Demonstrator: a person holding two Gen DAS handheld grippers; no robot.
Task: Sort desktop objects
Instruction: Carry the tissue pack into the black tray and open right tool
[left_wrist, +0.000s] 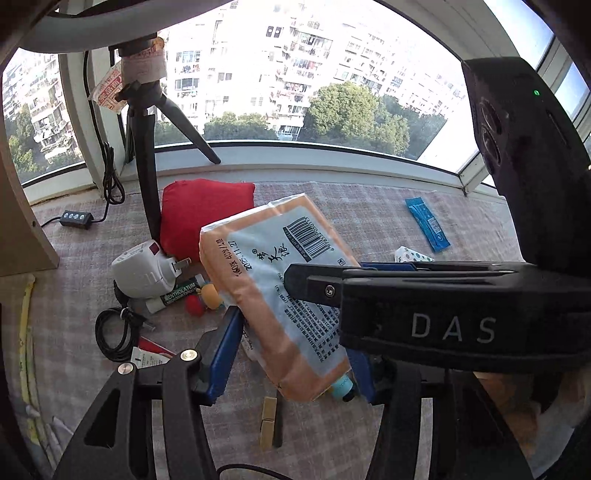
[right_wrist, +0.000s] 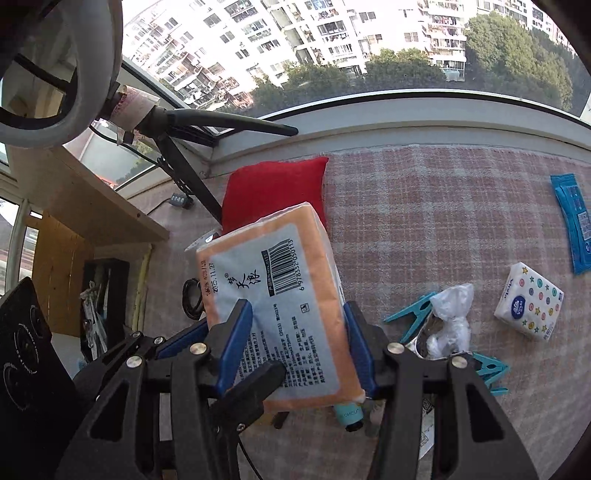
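Observation:
An orange tissue pack (left_wrist: 258, 266) with a pale blue label and a barcode hangs tilted above the pink checked cloth (right_wrist: 443, 206). My left gripper (left_wrist: 295, 343) is shut on its lower part, a blue pad on each long side. My right gripper (right_wrist: 295, 332) is shut on the same pack (right_wrist: 280, 280), its blue pads (right_wrist: 236, 332) pressing both edges. In the left wrist view a black finger of the right gripper (left_wrist: 314, 288) crosses over the label. In the right wrist view a black finger of the left gripper (right_wrist: 255, 384) lies over the pack's lower left corner.
A red pouch (left_wrist: 199, 214) and a black tripod (left_wrist: 144, 166) stand behind the pack. A white plug adapter (left_wrist: 140, 273), a lip balm (left_wrist: 177, 295) and a coiled cable (left_wrist: 114, 332) lie at the left. At the right are a blue sachet (right_wrist: 576, 225), a small tissue packet (right_wrist: 528, 306) and teal pegs (right_wrist: 410, 314).

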